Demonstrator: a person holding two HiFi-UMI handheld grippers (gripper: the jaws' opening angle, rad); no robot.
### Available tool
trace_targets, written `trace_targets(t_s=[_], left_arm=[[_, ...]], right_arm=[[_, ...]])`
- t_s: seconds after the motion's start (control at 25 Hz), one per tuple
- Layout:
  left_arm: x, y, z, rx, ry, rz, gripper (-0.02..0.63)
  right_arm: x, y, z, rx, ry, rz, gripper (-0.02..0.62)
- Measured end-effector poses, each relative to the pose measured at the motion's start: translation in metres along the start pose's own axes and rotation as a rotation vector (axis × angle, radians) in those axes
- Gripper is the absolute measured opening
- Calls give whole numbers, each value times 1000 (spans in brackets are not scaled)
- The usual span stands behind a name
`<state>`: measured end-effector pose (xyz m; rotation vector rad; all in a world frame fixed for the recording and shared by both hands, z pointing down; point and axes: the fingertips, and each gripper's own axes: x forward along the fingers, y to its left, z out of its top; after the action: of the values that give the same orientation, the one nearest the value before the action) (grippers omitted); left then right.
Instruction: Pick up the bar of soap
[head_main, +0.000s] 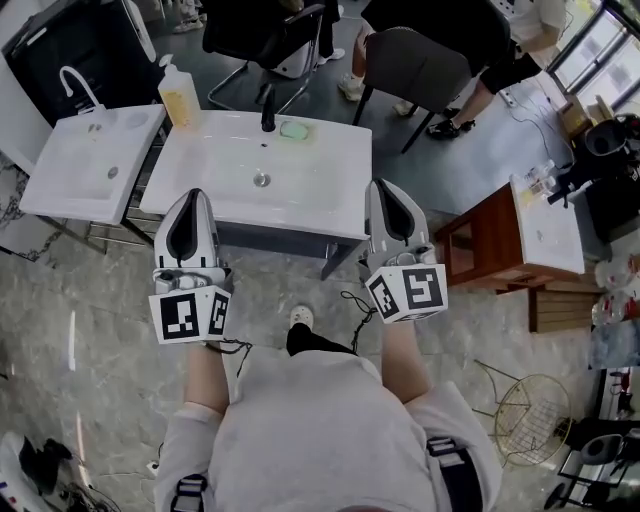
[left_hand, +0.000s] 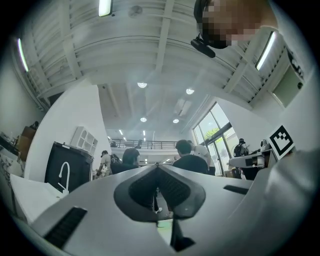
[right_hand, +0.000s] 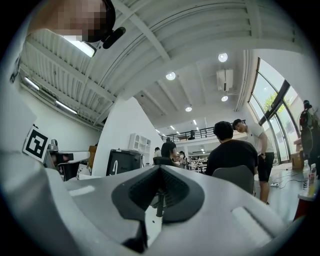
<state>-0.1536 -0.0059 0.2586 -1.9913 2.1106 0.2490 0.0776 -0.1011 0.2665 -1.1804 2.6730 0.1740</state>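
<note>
Probably light, hard and slick, the pale green bar of soap (head_main: 294, 129) is lying on the white ceramic basin's (head_main: 320, 200) back ledge, inviting a pinch across its long sides, while the left gripper (head_main: 195, 197) and right gripper (head_main: 384, 187) are hovering well short of it, jaws pressed together and empty.

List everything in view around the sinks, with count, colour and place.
middle sink: one, white, straight ahead
left sink: one, white, beside it
bar of soap: one, green, middle sink's back rim
tap: one, black, left of the soap
pump bottle: one, yellow, behind the gap between the sinks
chair: one, grey, behind the middle sink
cabinet: one, brown, right
wire basket: one, floor, lower right
left gripper: white, shut, empty
right gripper: white, shut, empty
</note>
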Motion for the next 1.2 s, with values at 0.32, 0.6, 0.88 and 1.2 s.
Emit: trace_targets(t_s=[0.32,0.6,0.88,1.2], left_arm=[[71,-6,-15,17,-14,15,8],[111,-2,-35,6,-4,40,8],[142,9,-60,11,38,43,8],[199,32,-83,-7,53,-15,8]], right_arm=[[60,-46,-14,4,-13,34,11],[100,-74,-36,26,2,54,11],[131,-83,-60,42,30,69,11],[181,-95,-76,36,48,25,11]])
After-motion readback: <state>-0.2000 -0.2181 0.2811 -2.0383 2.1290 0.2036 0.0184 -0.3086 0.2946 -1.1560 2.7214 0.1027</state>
